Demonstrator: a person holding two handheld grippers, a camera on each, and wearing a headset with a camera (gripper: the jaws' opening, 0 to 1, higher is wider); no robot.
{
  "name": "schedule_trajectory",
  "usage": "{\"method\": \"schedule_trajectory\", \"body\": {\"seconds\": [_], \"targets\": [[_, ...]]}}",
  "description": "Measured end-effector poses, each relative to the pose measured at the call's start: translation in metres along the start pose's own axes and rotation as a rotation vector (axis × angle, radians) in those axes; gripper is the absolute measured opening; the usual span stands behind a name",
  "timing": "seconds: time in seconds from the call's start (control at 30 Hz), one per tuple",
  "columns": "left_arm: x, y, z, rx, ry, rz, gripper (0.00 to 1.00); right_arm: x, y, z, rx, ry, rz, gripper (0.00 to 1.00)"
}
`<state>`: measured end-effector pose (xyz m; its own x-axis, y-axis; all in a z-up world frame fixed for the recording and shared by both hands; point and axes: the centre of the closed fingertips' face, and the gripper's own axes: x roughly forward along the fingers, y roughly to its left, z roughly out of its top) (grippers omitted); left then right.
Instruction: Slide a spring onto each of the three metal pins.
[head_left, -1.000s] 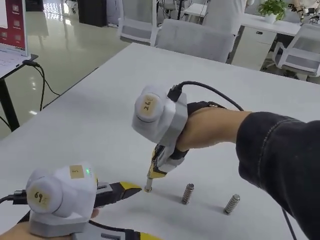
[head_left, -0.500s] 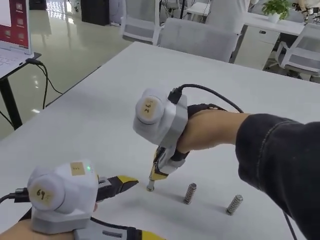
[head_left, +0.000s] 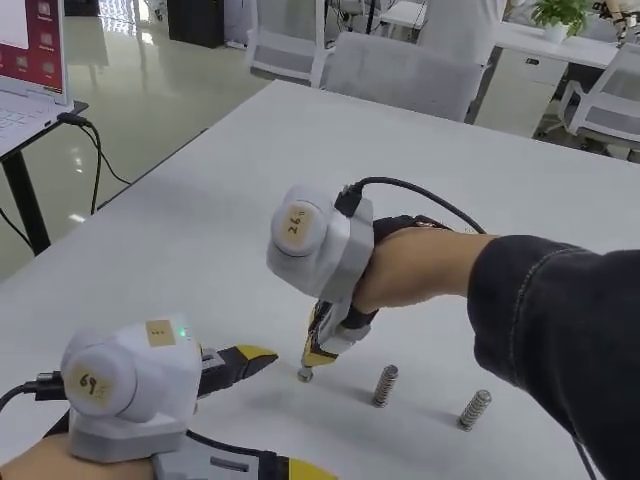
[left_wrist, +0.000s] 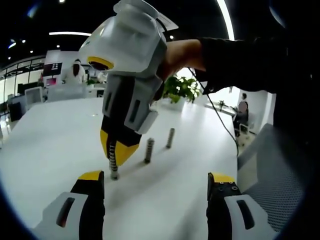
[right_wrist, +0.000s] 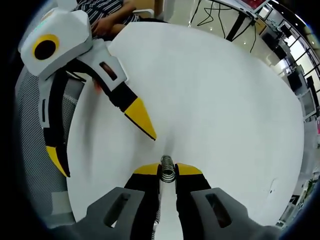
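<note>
My right gripper (head_left: 316, 358) points straight down at the white table (head_left: 200, 230), shut on a small steel spring (right_wrist: 167, 169). In the left gripper view that spring (left_wrist: 113, 157) hangs upright between the yellow jaws, directly over a short metal pin (left_wrist: 114, 175). I cannot tell whether the spring's lower end is on the pin (head_left: 305, 375). Two more pins to the right carry springs: the nearer one (head_left: 385, 385) and the farther one (head_left: 474, 409). My left gripper (head_left: 280, 410) lies low at the near left, open, its jaws aimed at the first pin.
White chairs (head_left: 400, 75) stand at the table's far edge. A laptop (head_left: 30, 50) sits on a side stand at the left, with a cable hanging from it. The right arm's dark sleeve (head_left: 560, 340) reaches across the near right. The right gripper's cable (head_left: 420, 195) loops above the hand.
The head camera has tilted slightly. The right gripper stays over the same pin with the spring, and the left gripper has hardly moved.
</note>
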<state>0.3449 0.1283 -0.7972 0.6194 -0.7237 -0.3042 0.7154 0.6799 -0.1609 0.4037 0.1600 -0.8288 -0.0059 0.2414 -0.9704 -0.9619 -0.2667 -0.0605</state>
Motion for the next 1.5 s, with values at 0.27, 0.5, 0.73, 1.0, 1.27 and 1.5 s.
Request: {"method": "schedule_trajectory", "body": {"seconds": [0.27, 0.5, 0.73, 1.0, 1.27, 1.5], "targets": [[0.000, 0.000, -0.001, -0.003, 0.003, 0.001, 0.81, 0.008, 0.002, -0.004, 0.010, 0.010, 0.011, 0.08], [0.000, 0.000, -0.001, -0.002, 0.004, 0.002, 0.81, 0.012, 0.006, -0.008, 0.019, 0.022, 0.023, 0.08], [0.000, -0.002, -0.001, -0.001, 0.005, -0.001, 0.81, 0.014, 0.011, -0.011, 0.023, 0.027, 0.032, 0.08], [0.000, -0.004, -0.001, 0.003, 0.006, -0.005, 0.81, 0.016, 0.018, -0.013, 0.032, 0.036, 0.042, 0.08], [0.001, -0.004, 0.000, 0.006, 0.008, -0.006, 0.81, 0.016, 0.017, -0.013, 0.033, 0.029, 0.040, 0.09], [0.000, -0.003, -0.001, 0.004, 0.007, -0.004, 0.81, 0.019, 0.018, -0.014, 0.030, 0.031, 0.045, 0.12]]}}
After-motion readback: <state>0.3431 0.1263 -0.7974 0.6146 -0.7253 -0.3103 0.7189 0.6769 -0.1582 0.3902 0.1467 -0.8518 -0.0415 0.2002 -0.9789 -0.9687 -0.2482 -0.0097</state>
